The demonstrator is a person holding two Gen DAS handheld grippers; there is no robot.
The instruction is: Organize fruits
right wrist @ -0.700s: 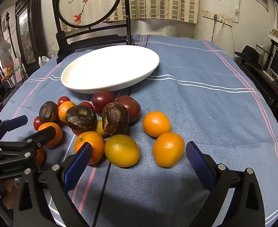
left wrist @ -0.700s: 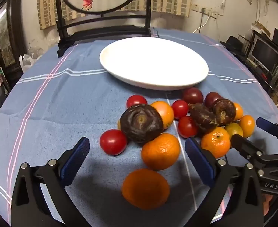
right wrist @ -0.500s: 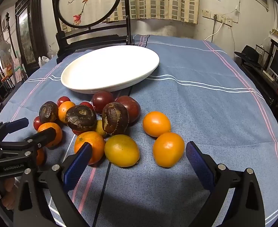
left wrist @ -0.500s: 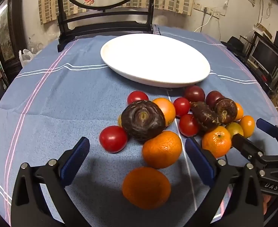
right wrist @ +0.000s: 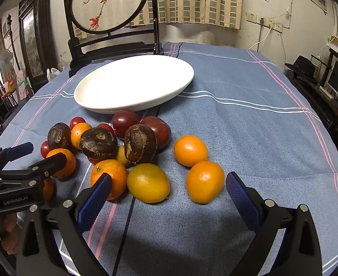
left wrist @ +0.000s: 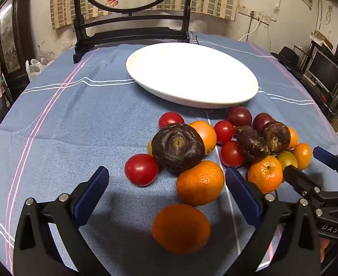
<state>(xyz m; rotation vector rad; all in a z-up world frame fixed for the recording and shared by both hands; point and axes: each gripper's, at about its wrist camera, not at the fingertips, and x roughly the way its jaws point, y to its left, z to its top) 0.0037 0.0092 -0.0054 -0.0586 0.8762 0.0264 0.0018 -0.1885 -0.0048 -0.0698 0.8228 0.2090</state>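
Fruit pile (left wrist: 217,147): on blue cloth (left wrist: 76,119), just near of white plate (left wrist: 192,76); none on plate.
L gripper (left wrist: 166,193): jaws wide apart, nothing held, orange (left wrist: 180,228) lies betw. them.
R gripper (right wrist: 169,197): jaws wide apart, nothing held, yellowish citrus (right wrist: 148,182) betw. them.

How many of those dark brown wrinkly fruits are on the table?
3 dark brown fruits: one toward the pile's left, one in the middle, one right of it. More may hide behind others.

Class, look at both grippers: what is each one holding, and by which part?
Nothing is held. The left gripper and right gripper both stand open above the fruit, fingers touching none.
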